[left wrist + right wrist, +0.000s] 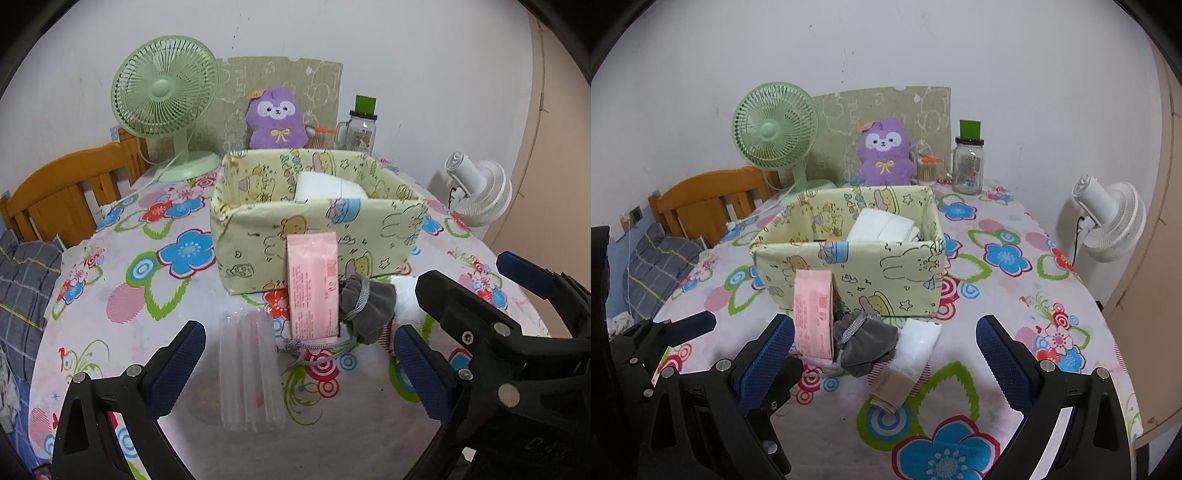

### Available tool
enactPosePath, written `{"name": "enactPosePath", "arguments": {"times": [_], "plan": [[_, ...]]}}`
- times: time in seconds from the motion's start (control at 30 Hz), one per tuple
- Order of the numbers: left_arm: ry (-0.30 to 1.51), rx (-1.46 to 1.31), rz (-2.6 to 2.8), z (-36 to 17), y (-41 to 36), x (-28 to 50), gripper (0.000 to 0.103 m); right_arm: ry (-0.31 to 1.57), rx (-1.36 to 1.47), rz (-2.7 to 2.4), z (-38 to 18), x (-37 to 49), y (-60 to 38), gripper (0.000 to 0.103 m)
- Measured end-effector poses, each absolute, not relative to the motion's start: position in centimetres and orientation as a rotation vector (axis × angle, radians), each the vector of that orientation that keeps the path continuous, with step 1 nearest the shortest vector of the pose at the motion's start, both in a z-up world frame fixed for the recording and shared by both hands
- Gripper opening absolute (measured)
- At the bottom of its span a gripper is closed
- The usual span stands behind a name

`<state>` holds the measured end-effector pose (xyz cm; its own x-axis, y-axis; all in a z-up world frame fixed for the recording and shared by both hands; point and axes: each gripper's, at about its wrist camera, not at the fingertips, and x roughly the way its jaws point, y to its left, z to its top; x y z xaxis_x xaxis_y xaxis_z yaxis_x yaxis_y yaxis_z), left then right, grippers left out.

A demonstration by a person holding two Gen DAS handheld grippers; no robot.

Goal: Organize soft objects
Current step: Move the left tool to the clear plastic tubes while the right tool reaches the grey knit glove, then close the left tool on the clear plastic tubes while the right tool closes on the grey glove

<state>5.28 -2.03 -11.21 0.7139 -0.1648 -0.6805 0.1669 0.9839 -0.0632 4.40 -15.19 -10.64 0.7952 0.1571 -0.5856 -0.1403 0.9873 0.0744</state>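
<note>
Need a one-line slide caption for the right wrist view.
Open right gripper hovers over a grey pouch, pink pack and white packet before the patterned box.

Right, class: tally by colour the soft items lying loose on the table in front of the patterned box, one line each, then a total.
Pink: 1, the pink pack
Grey: 1, the grey drawstring pouch
White: 1, the white packet
Beige: 1, the beige folded piece
Clear: 1, the clear plastic bundle
Total: 5

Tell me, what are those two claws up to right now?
Left gripper open, empty. Right gripper open, empty. Pink tissue pack, grey drawstring pouch on the table outside the yellow box. Nothing blocking.
</note>
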Motion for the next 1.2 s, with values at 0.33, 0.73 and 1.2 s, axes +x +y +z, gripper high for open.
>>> {"name": "enactPosePath", "arguments": {"times": [0.33,0.73,1.2], "plan": [[0.81,-0.003,-0.14,-13.4,-1.1,6.5,0.101,0.69,0.021,0.173,-13.0,6.0,-14.3,0.095],[0.873,-0.009,-0.096,-15.6,-0.4,8.2,0.091,0.774,0.023,0.183,-15.5,8.4,-13.9,0.088],[0.942,-0.003,-0.089,-16.6,0.0,9.6,0.072,0.819,0.007,0.185,-17.3,10.8,-13.5,0.084]]}}
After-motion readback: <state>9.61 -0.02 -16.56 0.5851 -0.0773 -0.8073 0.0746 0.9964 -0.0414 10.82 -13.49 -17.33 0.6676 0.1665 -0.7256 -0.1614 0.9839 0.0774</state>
